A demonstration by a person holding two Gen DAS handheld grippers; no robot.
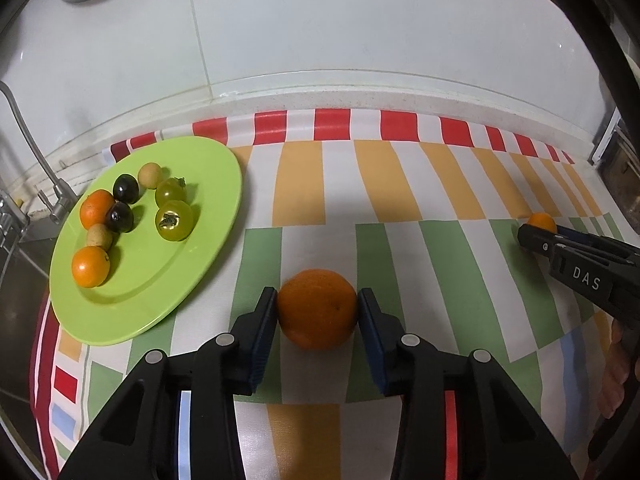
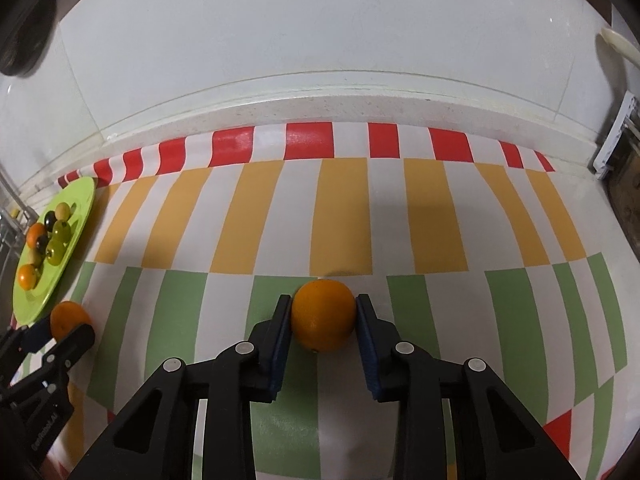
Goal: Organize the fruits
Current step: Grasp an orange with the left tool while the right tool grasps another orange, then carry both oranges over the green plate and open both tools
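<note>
My left gripper [image 1: 317, 310] is shut on an orange [image 1: 317, 307] that rests on the striped cloth, both pads against its sides. My right gripper [image 2: 323, 318] is shut on a second orange [image 2: 323, 315], also low on the cloth. A green plate [image 1: 208, 200] at the left holds two small oranges [image 1: 91, 266], two green tomatoes [image 1: 174, 220], two dark plums [image 1: 125, 188] and two small tan fruits [image 1: 149, 175]. The left view shows the right gripper [image 1: 534, 236] at far right with its orange [image 1: 542, 223]. The right view shows the plate [image 2: 82, 204] and the left gripper's orange [image 2: 69, 319] at far left.
A striped cloth [image 1: 400, 184] covers the counter up to a white tiled wall [image 1: 320, 32]. A metal tap [image 1: 40, 168] and sink stand left of the plate. A dark box [image 1: 622, 184] sits at the right edge of the counter.
</note>
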